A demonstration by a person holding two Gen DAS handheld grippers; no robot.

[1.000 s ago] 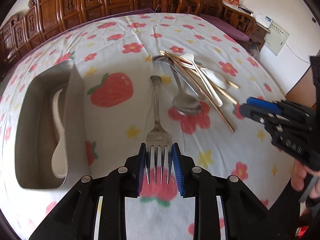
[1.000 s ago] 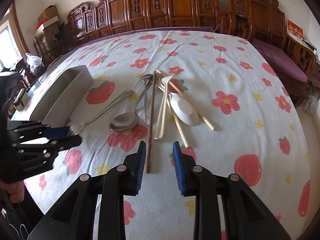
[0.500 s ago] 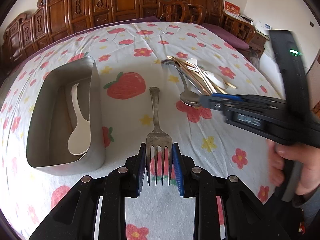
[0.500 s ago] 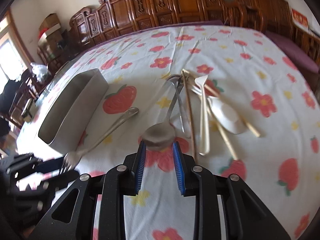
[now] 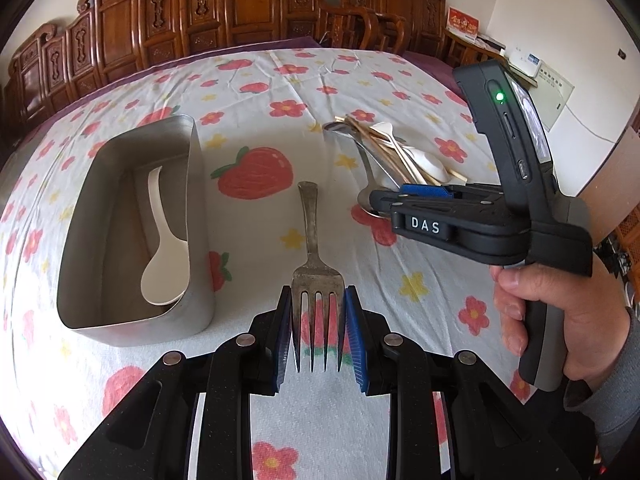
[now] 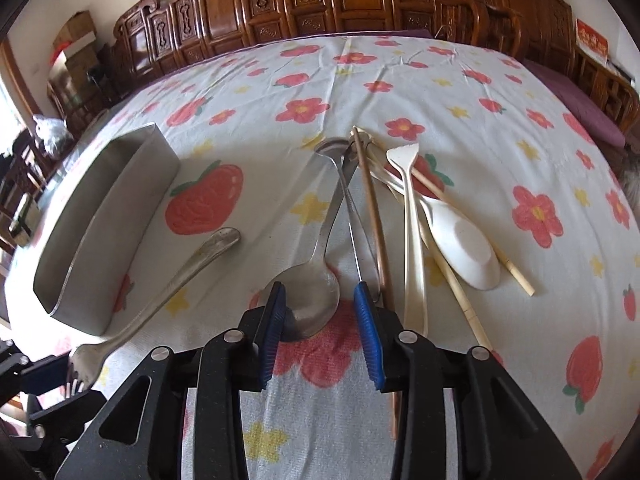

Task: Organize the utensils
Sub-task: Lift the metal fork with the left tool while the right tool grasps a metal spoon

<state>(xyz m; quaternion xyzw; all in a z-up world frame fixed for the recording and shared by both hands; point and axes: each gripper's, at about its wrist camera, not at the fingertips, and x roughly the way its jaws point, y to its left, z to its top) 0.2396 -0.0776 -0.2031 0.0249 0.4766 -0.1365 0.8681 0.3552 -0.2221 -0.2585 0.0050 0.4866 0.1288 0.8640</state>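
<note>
Clamping the fork [image 5: 316, 280] by its tines, the left gripper [image 5: 316, 330] has both blue pads pressed against the outer prongs, handle pointing away over the cloth. And over on the right, the right gripper [image 6: 320, 320] is spreading its jaws around the bowl of the steel spoon [image 6: 312, 300], pads not yet touching it.

To do this well, I'd say the right hand should settle lower so the pads straddle the spoon bowl evenly, then close gently. That bowl is smooth and curved and could squirt out. The neighbouring chopstick [image 6: 372, 216] lies just beside the right pad, so keep clear of it.

The fork looks dull, tarnished metal, four tines, slim neck, flared handle end. The steel tray [image 5: 200, 240] sits to its left, near, with a white spoon [image 5: 164, 264] already lying inside. The remaining pile, wooden chopsticks and pale spoons, is crossed together farther right on the flowered tablecloth [image 6: 440, 92].
</note>
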